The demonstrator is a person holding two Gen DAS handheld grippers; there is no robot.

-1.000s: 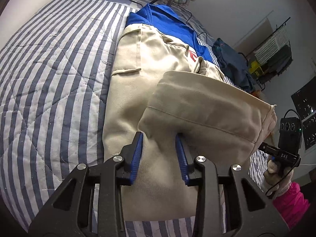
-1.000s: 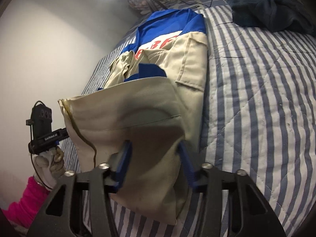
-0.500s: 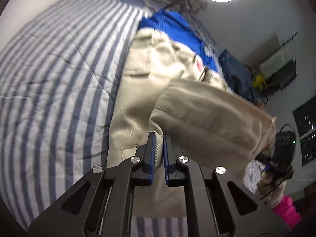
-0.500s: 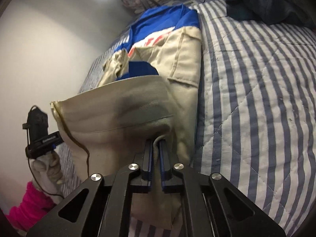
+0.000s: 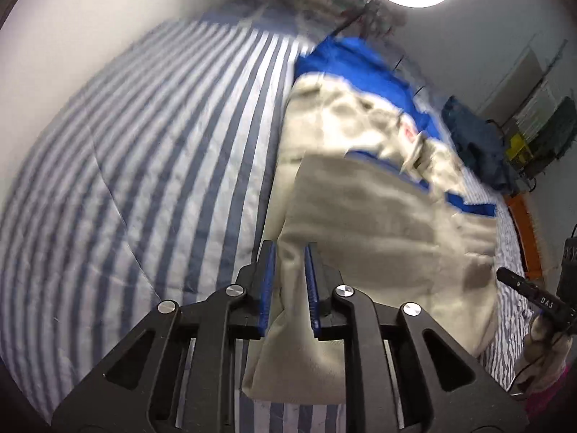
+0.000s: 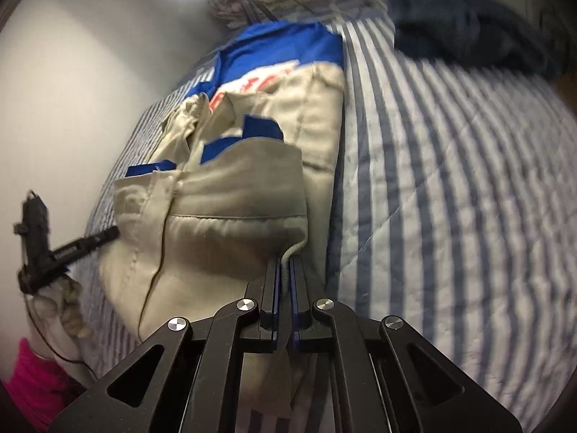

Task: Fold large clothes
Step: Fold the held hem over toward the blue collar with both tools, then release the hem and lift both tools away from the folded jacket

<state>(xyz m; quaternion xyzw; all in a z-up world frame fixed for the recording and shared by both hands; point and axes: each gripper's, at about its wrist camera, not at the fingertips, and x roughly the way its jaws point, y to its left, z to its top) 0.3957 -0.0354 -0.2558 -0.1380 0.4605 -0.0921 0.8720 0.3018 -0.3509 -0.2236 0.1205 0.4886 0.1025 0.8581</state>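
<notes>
left tongs (image 5: 288,288) – jaws parted | right tongs (image 6: 285,299) – jaws pinched together

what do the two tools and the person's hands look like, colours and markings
Both the left tool and right tool are black angular frames with triangular cut-outs, silver round bolts and blue finger pads. The side body of the right one reads "DAS". The hand wears a pale knit glove, a pink sleeve and a thin black cable.

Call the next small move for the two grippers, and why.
Probably open the right gripper too. The left gripper already stands open around the jacket, whose folded hem lies over its body on the bed, while the right is shut on the fold's edge.
</notes>
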